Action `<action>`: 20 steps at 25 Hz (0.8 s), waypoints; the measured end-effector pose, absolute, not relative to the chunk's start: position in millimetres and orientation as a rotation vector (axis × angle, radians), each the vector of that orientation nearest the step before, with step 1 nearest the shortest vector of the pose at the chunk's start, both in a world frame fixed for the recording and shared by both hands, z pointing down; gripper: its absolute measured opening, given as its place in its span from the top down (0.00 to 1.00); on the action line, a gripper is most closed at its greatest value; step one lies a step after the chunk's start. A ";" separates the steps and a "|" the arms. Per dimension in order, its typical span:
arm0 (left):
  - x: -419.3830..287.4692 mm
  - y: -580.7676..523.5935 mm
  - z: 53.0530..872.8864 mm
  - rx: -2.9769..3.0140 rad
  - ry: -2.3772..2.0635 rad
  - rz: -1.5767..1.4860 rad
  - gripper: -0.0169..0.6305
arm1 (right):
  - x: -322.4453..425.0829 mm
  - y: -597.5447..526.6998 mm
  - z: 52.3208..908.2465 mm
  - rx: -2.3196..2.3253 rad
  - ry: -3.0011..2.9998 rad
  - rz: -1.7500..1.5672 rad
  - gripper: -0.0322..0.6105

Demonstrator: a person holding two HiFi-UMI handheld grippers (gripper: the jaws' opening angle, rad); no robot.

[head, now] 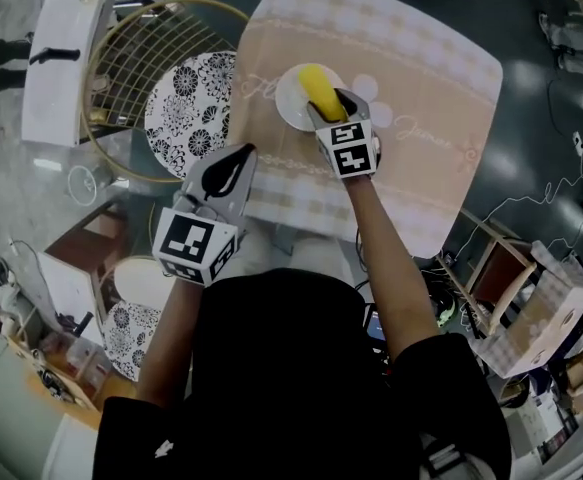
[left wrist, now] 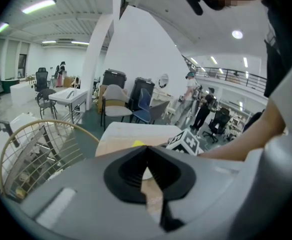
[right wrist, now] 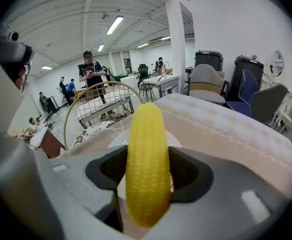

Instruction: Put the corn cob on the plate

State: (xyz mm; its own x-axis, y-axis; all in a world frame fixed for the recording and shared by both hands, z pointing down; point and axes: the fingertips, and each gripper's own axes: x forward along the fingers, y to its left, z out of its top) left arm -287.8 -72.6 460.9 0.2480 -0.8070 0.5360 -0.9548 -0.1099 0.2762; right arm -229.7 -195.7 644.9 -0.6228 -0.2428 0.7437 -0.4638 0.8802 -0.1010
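Observation:
The yellow corn cob [head: 316, 86] is held in my right gripper [head: 329, 108], which is shut on it just over the small white plate [head: 289, 111] on the beige tablecloth [head: 411, 88]. In the right gripper view the corn cob [right wrist: 146, 159] stands lengthwise between the jaws of the right gripper [right wrist: 147, 156], with the plate's rim [right wrist: 114, 138] showing behind it. My left gripper [head: 233, 160] hovers at the cloth's near left edge, jaws together and nothing in them. The left gripper [left wrist: 146, 154] looks toward the table, and the right gripper's marker cube [left wrist: 187, 141] is ahead of it.
A gold wire basket [head: 131, 58] stands left of the table with a black-and-white patterned plate [head: 186, 103] leaning on it. A white box [head: 66, 58] lies further left. Another patterned plate [head: 129, 330] sits low left, and boxes and cables [head: 536, 313] crowd the right.

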 end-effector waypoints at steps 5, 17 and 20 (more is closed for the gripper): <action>-298.6 -72.0 465.2 1.942 -1.603 0.342 0.98 | -242.4 -193.7 655.8 0.479 -2.250 0.364 0.57; -311.5 -73.5 471.9 1.929 -1.597 0.347 0.98 | -247.3 -186.0 675.0 0.440 -2.201 0.373 0.57; -311.2 -73.3 471.8 1.931 -1.596 0.348 0.98 | -246.7 -185.8 675.5 0.438 -2.201 0.367 0.57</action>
